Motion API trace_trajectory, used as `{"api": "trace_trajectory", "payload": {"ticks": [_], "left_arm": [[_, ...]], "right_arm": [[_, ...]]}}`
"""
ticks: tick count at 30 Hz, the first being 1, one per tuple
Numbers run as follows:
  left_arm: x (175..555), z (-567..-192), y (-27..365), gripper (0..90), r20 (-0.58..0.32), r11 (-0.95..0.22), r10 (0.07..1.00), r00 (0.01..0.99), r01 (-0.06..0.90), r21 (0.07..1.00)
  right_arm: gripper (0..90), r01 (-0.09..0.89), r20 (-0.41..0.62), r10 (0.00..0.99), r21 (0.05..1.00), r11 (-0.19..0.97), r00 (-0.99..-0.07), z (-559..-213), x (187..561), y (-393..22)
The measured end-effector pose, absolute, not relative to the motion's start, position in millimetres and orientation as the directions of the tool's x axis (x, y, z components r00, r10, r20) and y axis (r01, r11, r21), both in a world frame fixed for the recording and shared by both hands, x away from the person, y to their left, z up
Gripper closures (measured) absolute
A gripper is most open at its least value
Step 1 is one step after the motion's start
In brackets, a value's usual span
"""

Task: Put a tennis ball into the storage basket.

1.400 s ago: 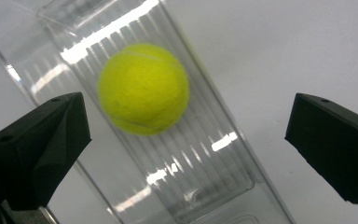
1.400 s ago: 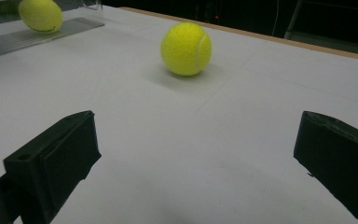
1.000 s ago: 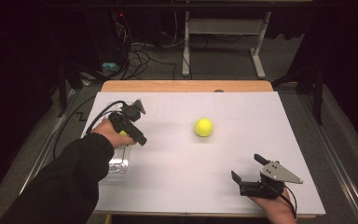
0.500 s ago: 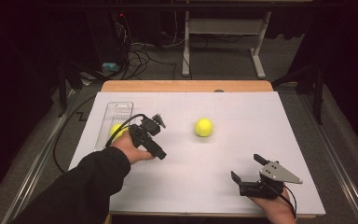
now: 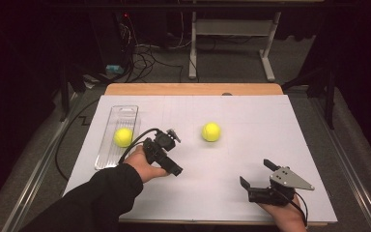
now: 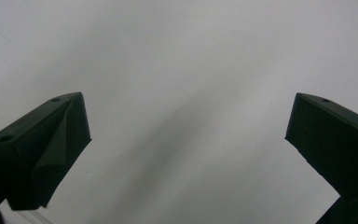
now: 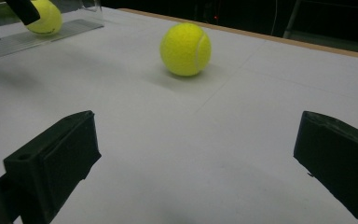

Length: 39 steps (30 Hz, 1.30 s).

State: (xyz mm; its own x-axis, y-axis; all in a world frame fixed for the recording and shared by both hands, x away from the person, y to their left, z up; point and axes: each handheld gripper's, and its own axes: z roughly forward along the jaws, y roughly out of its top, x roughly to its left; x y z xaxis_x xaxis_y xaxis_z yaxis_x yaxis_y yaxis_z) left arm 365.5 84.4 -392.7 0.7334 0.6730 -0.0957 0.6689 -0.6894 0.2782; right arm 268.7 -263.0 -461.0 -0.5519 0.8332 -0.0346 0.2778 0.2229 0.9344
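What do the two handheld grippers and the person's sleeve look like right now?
Both are black, each with two blocky black fingers. The left gripper trails a black cable that loops back over the table, and the arm holding it wears a dark long sleeve. The right gripper carries a grey three-cornered plate on top, with a thin black cable by the hand.

Clear rectangular plastic tray (image 5: 103,153) sits at the left side of the white-covered desk (image 5: 251,135), long axis front to back. One yellow tennis ball (image 5: 123,137) in the tray. Second yellow tennis ball (image 5: 211,132) on the desk near centre, right of the tray. Left gripper (image 5: 168,157) between them, nearer the front. Right gripper (image 5: 256,175) front right, well apart from both balls.
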Motion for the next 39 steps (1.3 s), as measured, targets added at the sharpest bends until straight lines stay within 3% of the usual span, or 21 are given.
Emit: {"api": "trace_trajectory", "payload": {"ticks": [15,30,39], "left_arm": [[360,-390,95,0.5,-0.105,-0.684,0.676,0.729,0.674,0.279],[359,-397,89,0.5,-0.113,-0.705,0.657,0.745,0.66,0.259],[359,-395,91,0.5,-0.122,-0.703,0.655,0.745,0.661,0.261]], "right_arm": [[0.0,0.294,-0.027,0.833,0.929,0.225,-0.553,-450,288,-243],[0.3,0.382,-0.036,0.841,0.88,0.282,-0.539,-448,387,-180],[8.4,0.474,-0.003,0.842,0.825,0.306,-0.539,-462,436,-151]]}}
